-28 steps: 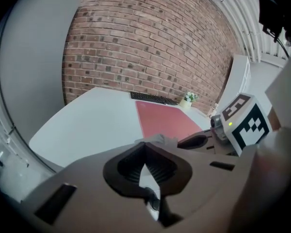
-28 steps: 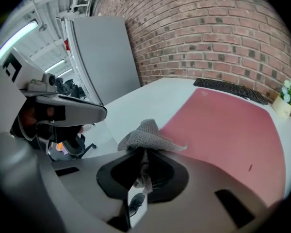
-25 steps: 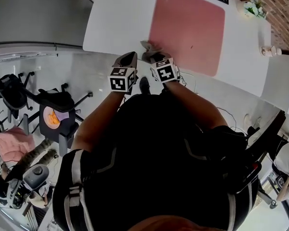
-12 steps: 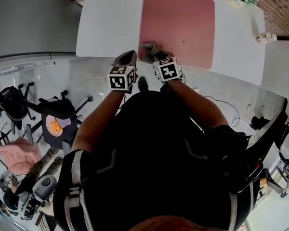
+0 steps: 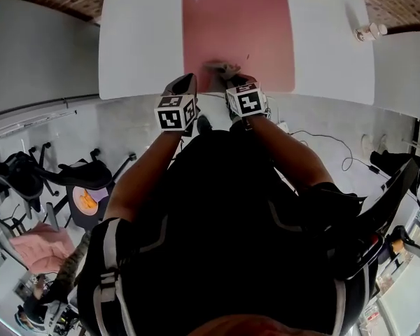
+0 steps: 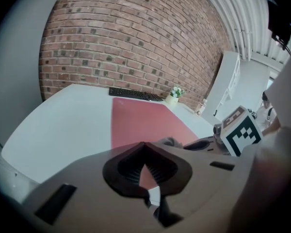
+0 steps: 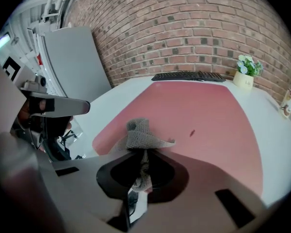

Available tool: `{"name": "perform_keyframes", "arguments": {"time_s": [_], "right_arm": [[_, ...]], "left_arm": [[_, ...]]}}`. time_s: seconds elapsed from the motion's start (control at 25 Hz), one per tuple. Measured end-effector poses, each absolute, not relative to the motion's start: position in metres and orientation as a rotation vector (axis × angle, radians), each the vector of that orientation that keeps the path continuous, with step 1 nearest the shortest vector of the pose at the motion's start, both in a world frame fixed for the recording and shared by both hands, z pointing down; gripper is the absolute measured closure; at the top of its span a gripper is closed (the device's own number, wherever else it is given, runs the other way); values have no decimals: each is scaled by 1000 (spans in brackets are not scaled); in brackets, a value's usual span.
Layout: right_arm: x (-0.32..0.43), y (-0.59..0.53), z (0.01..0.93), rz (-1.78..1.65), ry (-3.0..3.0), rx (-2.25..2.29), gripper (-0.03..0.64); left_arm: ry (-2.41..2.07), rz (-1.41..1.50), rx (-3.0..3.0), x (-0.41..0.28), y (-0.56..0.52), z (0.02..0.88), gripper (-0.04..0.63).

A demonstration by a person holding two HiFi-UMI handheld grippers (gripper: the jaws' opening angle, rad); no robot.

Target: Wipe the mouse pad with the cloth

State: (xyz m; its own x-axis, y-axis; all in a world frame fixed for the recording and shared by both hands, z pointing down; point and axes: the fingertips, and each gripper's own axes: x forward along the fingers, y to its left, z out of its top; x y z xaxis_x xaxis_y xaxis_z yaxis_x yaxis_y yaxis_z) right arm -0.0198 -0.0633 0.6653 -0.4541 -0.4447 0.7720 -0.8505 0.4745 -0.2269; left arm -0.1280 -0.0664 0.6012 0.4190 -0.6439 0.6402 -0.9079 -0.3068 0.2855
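With the right hand-held gripper (image 7: 141,155) clamped on the grey cloth (image 7: 139,133) at the pink mouse pad's (image 7: 203,111) near edge, and the left hand-held gripper (image 6: 145,152) closed and empty beside it, wiping seems barely begun; the next move calls for pressing the cloth down and sweeping it toward the far side.

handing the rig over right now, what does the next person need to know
Right gripper: shut on the cloth, which is bunched over the near edge of the mouse pad.
Left gripper: shut, empty, at the near edge of the table, left of the pad.
Done: the cloth is picked up and brought to the pad.
Left: wipe across the pad. Nearly all of it lies ahead of the cloth, including a small dark speck. How much is already wiped cannot be told.
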Motion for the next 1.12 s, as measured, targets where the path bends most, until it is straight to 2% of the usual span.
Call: {"name": "perform_keyframes", "arguments": {"time_s": [0.6, 1.12], "right_arm": [[72, -62, 667, 921, -1950, 1307, 580], [155, -53, 672, 980, -1817, 1475, 580]], "left_arm": [[-1120, 612, 2152, -52, -81, 608, 597], [-1031, 632, 2201, -18, -85, 608, 597]]}}
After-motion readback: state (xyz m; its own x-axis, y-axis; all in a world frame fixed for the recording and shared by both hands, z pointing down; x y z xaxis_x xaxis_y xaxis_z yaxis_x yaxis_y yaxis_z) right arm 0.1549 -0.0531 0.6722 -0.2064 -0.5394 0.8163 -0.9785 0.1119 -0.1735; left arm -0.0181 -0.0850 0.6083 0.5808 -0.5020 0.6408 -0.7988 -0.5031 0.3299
